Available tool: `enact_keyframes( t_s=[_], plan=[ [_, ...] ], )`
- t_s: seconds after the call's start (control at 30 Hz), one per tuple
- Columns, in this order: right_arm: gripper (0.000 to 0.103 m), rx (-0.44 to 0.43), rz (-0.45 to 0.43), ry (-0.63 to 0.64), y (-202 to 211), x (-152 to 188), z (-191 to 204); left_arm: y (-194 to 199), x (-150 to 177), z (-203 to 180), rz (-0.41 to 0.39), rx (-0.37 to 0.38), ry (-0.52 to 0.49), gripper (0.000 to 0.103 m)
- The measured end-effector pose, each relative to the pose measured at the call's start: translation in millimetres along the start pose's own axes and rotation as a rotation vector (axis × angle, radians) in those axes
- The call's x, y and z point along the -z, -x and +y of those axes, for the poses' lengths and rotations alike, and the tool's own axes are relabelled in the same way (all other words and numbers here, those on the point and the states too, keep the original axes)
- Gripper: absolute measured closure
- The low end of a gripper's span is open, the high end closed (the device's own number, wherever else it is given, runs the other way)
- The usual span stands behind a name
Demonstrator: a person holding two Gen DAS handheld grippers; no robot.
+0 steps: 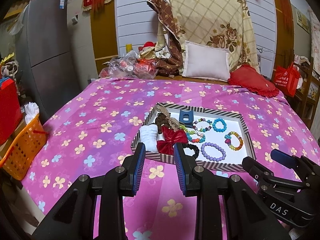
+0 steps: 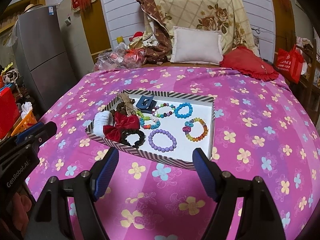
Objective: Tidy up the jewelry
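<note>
Left wrist view: "DAS" reads on the right gripper (image 1: 280,160) at four o'clock; left gripper (image 1: 159,156) parted, empty, its fingertips overlapping the striped tray's (image 1: 247,134) near rim, perhaps not touching.

Right wrist view: "GenRobot.AI" at nine o'clock; jaws spread wide, empty; purple bracelet (image 2: 162,140) in the tray at twelve.

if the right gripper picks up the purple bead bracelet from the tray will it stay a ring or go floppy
The purple bead bracelet is a loop of separate round beads, so it would probably sag into a limp oval when lifted by one side. The smooth, rounded beads may slip between the pads. It looks light, and pushed across the white tray floor it would likely slide and deform, not roll.
</note>
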State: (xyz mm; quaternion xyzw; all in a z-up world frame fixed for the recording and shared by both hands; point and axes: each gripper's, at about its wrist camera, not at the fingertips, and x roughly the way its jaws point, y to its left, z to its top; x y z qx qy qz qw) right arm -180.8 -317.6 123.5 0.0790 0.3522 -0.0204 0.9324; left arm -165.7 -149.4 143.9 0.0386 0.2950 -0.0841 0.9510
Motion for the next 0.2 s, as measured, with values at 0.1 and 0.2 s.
enact_keyframes(
  t_s=[0.1, 0.2],
  plan=[
    [0.024, -0.001, 0.006, -0.005, -3.2, 1.2, -2.3, -1.3, 0.3, -1.9, -0.012, 0.000, -0.010, 0.073],
    [0.024, 0.002, 0.013, -0.012, -6.7, 2.3, -6.5, -7.1, 1.0, -2.1, 0.003, 0.005, -0.013, 0.073]
  ],
)
